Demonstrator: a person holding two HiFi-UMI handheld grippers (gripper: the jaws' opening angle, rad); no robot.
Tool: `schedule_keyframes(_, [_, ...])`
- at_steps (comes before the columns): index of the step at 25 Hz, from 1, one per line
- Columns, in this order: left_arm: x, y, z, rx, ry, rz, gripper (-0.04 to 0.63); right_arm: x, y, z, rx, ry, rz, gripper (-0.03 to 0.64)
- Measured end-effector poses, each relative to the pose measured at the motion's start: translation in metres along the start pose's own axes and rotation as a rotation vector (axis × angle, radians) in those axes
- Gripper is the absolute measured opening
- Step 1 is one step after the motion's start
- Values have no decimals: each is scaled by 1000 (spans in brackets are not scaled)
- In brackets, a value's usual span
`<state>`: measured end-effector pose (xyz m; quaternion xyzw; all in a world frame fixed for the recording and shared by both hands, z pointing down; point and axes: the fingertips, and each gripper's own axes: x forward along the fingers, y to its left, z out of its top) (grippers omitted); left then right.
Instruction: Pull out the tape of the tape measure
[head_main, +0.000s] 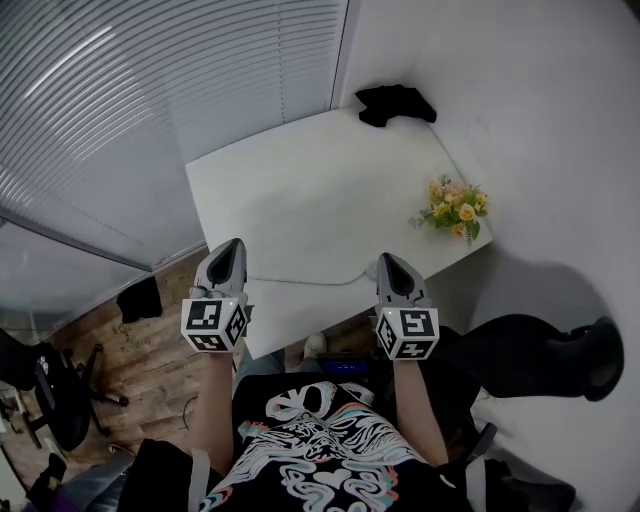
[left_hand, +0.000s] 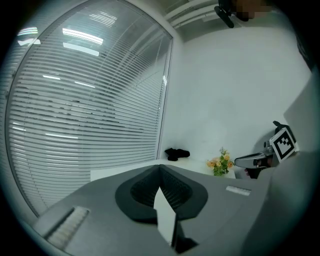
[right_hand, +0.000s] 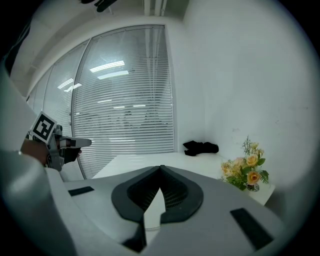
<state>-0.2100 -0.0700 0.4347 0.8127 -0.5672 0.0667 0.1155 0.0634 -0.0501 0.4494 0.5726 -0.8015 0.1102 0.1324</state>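
Fingers (left_hand: 142, 192) of the left gripper (head_main: 235, 248) are closed tip to tip with nothing between them; those of the right gripper (head_main: 388, 262) likewise meet at the tips, empty. Both grippers are held side by side, well apart, over the near edge of the white table (head_main: 300, 200), pointing across it. A small bunch of yellow flowers (head_main: 455, 210) stands at the table's right edge. A black bundle (head_main: 395, 103) lies at the far corner by the wall. The tape measure cannot be identified in any view; possibly it is that bundle, which is too indistinct to tell.
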Motion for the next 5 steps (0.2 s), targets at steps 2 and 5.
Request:
schedule_keyframes(2, [1,0,-1,1,2,-1,2,1,0,0,0,1,1,2])
schedule_keyframes(5, [3,-1,-2,5,6,-5,2,2,-1,-1,-2,3,3,2])
